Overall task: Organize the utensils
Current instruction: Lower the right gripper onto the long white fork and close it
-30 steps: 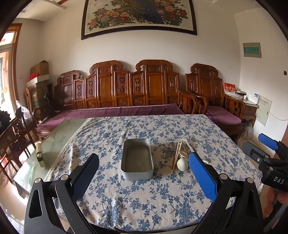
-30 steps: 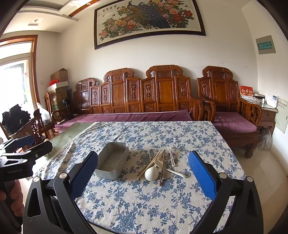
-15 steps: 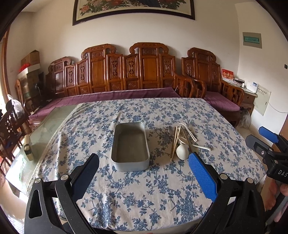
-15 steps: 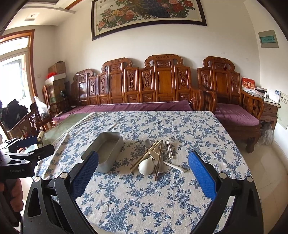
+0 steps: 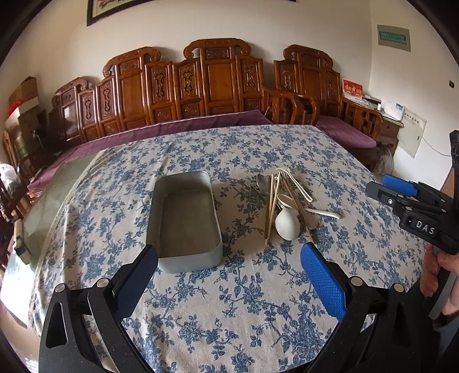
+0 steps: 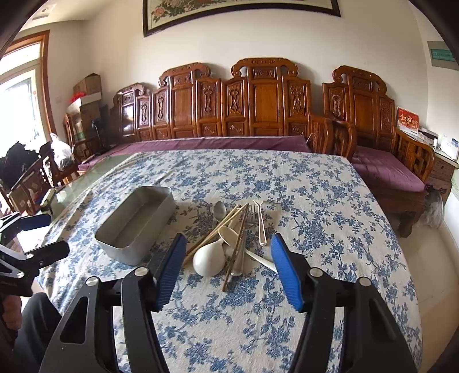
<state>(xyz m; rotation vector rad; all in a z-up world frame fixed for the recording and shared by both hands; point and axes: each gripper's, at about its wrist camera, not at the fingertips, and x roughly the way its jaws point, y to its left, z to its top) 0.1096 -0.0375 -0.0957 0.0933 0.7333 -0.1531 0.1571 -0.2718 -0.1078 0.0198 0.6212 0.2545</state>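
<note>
Utensils (image 6: 232,244): piled just ahead of right claw (image 6: 228,266)
Right claw: closing, nothing gripped
Left claw (image 5: 229,272): released, tin (image 5: 185,218) ahead

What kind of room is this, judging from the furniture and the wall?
Probably a home living or dining room: carved wooden benches with purple cushions line the wall, a framed flower painting hangs above them, and a table with a blue floral tablecloth stands in front.
</note>
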